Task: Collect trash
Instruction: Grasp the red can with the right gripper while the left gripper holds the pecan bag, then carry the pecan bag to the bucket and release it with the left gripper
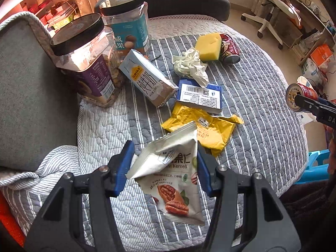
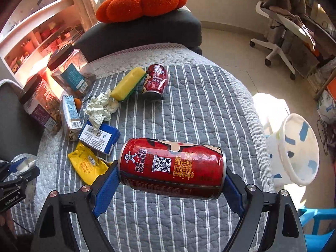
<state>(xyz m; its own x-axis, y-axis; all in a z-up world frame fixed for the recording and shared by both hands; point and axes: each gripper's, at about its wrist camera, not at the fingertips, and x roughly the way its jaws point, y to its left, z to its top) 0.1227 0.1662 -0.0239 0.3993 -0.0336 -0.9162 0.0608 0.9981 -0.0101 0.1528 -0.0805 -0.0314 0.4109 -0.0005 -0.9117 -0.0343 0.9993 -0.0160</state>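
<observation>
My left gripper is shut on a crumpled white pecan snack bag, which hangs between its blue pads above the striped quilt. The right gripper is shut on a red drink can, gripped end to end and held sideways over the quilt. On the quilt lie a second red can, a yellow sponge, a crumpled tissue, a blue box, a yellow wrapper and a milk carton. A white bin with blue patches stands off the quilt's right edge.
Two black-lidded plastic jars stand at the back left against a grey cushion. An orange pumpkin cushion rests on a dark cushion behind. A white office chair and a blue plastic stool stand on the floor at the right.
</observation>
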